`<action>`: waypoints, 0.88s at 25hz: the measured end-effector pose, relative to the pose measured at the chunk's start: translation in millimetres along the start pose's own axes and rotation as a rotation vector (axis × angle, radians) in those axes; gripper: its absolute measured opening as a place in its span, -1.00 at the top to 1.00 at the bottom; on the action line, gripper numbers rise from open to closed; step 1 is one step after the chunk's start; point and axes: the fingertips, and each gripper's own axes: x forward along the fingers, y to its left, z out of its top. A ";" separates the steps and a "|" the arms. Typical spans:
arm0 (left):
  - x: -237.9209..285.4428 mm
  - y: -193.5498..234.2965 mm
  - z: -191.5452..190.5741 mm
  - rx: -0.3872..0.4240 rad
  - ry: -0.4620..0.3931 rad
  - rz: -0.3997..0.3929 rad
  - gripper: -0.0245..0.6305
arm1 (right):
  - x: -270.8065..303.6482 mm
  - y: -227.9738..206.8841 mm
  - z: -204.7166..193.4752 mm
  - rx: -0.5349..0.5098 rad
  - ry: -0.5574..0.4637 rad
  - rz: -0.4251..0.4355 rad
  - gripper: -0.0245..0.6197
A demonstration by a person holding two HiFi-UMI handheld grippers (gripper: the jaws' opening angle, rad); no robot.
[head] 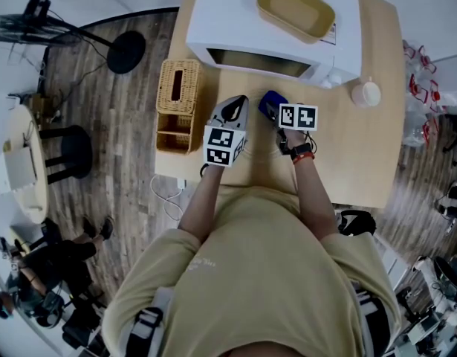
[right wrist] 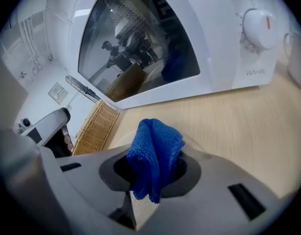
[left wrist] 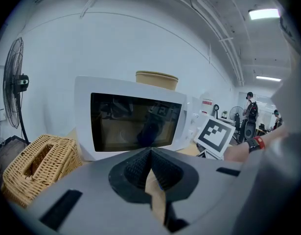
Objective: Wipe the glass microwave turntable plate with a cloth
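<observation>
A white microwave stands at the back of the wooden table with its door closed. My right gripper hovers over the table in front of it, shut on a folded blue cloth that bunches out between its jaws. My left gripper is just to its left. Its jaws meet at the tips and nothing shows between them. A pale, glassy curved edge shows behind the cloth. I cannot tell whether it is the turntable plate.
A wicker basket sits left of the microwave, close to my left gripper. A yellow tray lies on top of the microwave. A white cup stands at the right. A fan stands on the floor at the far left.
</observation>
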 end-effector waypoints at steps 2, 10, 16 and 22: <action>1.5 -0.9 -1.5 0.000 0.002 -0.002 0.87 | -2.9 -5.5 -0.4 0.006 -0.002 -0.006 0.60; 1.6 -5.6 -3.9 -0.004 0.010 -0.011 0.87 | -17.6 -20.1 -0.5 0.030 -0.015 -0.023 0.60; 3.9 -9.2 -5.2 -0.004 0.011 -0.021 0.87 | -29.6 -36.4 -2.8 0.077 -0.029 -0.050 0.60; 4.9 -9.0 -7.7 -0.011 0.010 -0.018 0.87 | -32.2 -42.3 -3.3 0.077 -0.031 -0.058 0.60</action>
